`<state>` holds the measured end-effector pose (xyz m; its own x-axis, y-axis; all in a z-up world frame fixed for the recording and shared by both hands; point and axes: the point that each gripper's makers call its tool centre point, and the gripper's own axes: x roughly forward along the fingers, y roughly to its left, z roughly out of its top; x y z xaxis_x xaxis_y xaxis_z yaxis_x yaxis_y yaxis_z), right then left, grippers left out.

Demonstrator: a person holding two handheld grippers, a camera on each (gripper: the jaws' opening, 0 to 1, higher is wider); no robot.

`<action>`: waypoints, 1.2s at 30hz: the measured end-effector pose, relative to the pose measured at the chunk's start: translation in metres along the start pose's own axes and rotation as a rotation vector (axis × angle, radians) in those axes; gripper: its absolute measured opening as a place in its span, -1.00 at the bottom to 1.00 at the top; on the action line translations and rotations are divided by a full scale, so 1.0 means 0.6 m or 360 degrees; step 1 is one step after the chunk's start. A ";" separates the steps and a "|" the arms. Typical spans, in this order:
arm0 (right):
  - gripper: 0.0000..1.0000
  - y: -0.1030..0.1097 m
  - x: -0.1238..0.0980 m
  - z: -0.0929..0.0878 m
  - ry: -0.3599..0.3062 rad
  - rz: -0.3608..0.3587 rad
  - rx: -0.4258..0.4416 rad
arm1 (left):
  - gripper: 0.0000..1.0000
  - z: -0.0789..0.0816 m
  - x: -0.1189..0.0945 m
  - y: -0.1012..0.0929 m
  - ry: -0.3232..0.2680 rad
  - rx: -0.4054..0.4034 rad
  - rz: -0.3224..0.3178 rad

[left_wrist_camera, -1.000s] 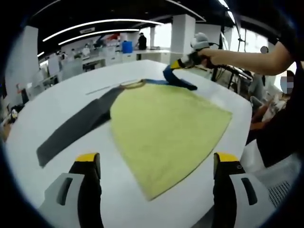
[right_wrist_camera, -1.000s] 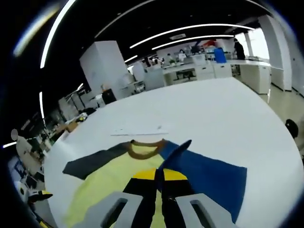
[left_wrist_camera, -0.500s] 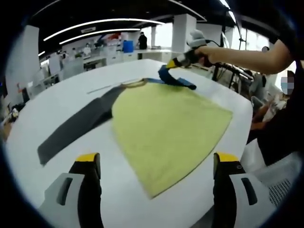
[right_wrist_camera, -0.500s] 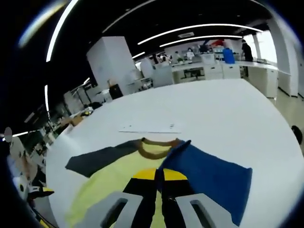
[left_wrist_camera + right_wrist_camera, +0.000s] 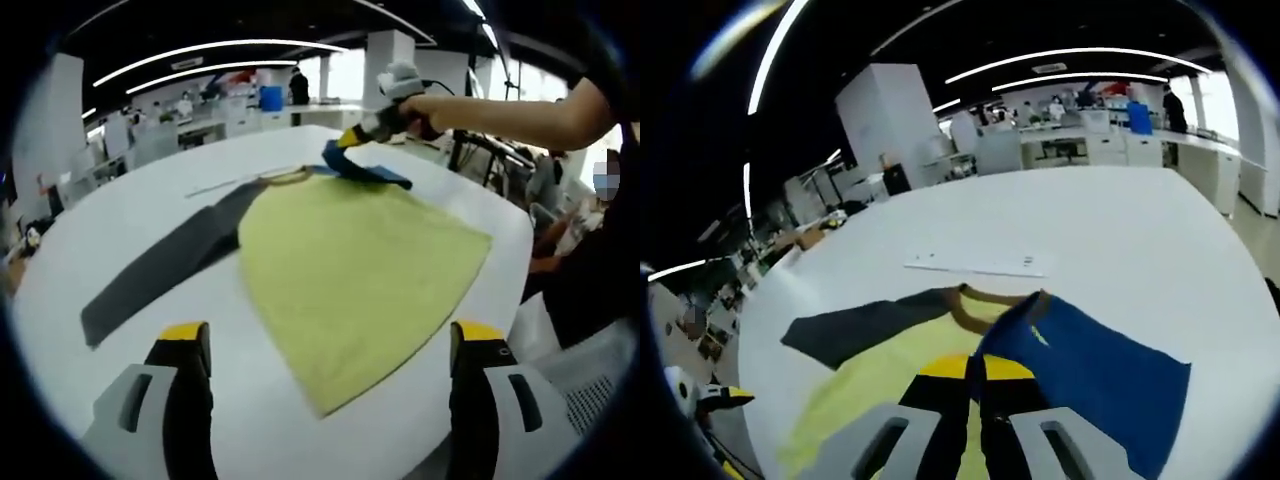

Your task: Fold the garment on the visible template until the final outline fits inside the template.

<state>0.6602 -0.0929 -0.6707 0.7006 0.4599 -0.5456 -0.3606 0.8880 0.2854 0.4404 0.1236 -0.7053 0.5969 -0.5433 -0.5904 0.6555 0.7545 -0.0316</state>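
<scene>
Across the white worktop [image 5: 120,215] in the left gripper view, the garment [image 5: 355,265] lies spread flat, its yellow-green body filling the middle and a dark grey sleeve [image 5: 160,265] running out toward 9 o'clock. At 12 o'clock its brown collar [image 5: 285,177] rests on the worktop, and just beside it the blue sleeve [image 5: 365,172] is lifted off the surface, pinched in the right tongs [image 5: 350,140], which a person's hand [image 5: 415,100] holds from 1 o'clock. The left tongs [image 5: 330,345] stand wide apart at 6 o'clock, holding nothing, with the garment's near hem between them.

From the right gripper view, the right tongs [image 5: 973,375] are pressed together on the blue sleeve [image 5: 1090,375], which drapes toward 4 o'clock. A thin white strip [image 5: 980,264] lies on the worktop [image 5: 1120,230] beyond the collar [image 5: 975,305].
</scene>
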 end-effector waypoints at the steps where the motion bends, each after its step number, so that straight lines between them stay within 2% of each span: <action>1: -1.00 0.005 0.002 -0.001 0.0009 0.0006 -0.0016 | 0.92 -0.001 0.000 0.000 0.0004 0.0003 0.0000; 9: -1.00 0.023 0.016 0.002 0.0027 0.0041 -0.0039 | 0.91 -0.005 -0.004 0.000 0.0004 -0.0003 0.0007; 28: -1.00 0.063 0.087 0.020 0.0083 0.0151 -0.0133 | 0.91 -0.014 -0.008 0.005 0.0007 -0.0033 0.0024; 36: -1.00 0.095 0.101 0.029 0.0082 0.0214 -0.0163 | 0.91 -0.016 -0.009 0.011 0.0006 -0.0044 0.0036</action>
<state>0.6928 -0.0146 -0.6740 0.6105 0.5717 -0.5482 -0.5118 0.8129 0.2779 0.4374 0.1350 -0.7102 0.6095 -0.5245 -0.5944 0.6287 0.7766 -0.0407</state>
